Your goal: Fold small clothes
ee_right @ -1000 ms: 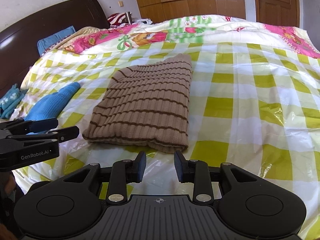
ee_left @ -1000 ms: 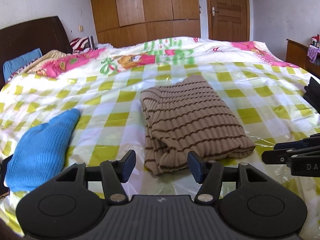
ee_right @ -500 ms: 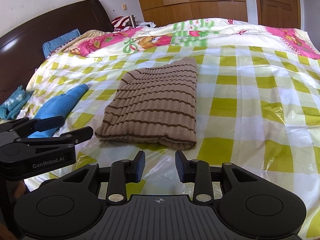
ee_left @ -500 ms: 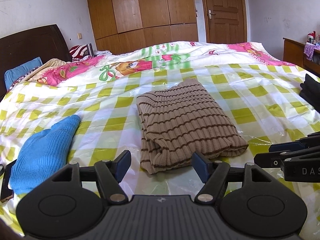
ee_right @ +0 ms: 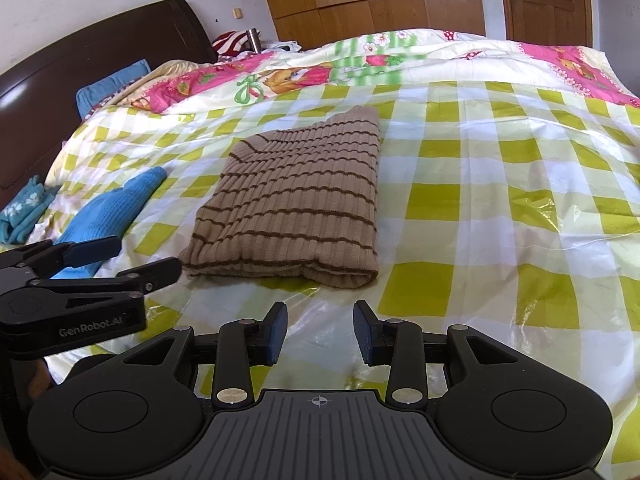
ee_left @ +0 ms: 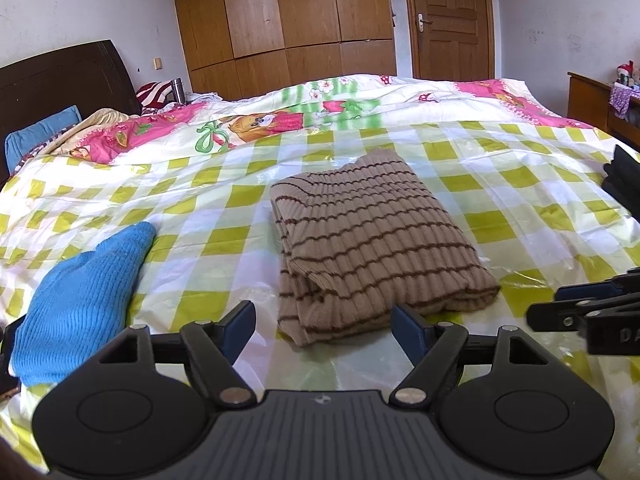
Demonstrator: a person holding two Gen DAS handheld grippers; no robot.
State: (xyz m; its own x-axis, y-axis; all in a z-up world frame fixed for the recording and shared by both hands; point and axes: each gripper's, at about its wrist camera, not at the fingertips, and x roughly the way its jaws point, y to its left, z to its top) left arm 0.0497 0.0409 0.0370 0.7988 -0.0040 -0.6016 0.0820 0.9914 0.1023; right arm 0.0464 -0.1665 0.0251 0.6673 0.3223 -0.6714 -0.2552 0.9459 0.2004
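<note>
A folded brown striped sweater [ee_left: 376,256] is seen lying flat on the green-and-white checked plastic sheet [ee_left: 500,184] that covers the bed, roughly at the middle of the sheet and set back from its near edge. The sweater's folded bulk is turned toward the near edge, and its ribbed collar end is pointed toward the far side of the bed. The left gripper [ee_left: 323,326] is held low over the near edge of the sheet, directly before the sweater's near left corner; its jaws are spread wide and nothing is held between them. The right gripper [ee_right: 320,330] is likewise held above the near edge, just in front of the sweater's near right corner, with its jaws parted by a narrower gap and nothing between them. Neither gripper is touching the sweater. A blue knitted garment [ee_left: 80,300] is laid on the sheet toward the left edge, well apart from the sweater. A second, lighter blue cloth with a flower print [ee_right: 24,208] is seen at the far left edge of the bed. A pink cartoon-printed quilt [ee_left: 280,120] is bunched along the far side of the bed, beyond the sheet. A dark wooden headboard [ee_right: 100,48] is seen at the left end of the bed.
</note>
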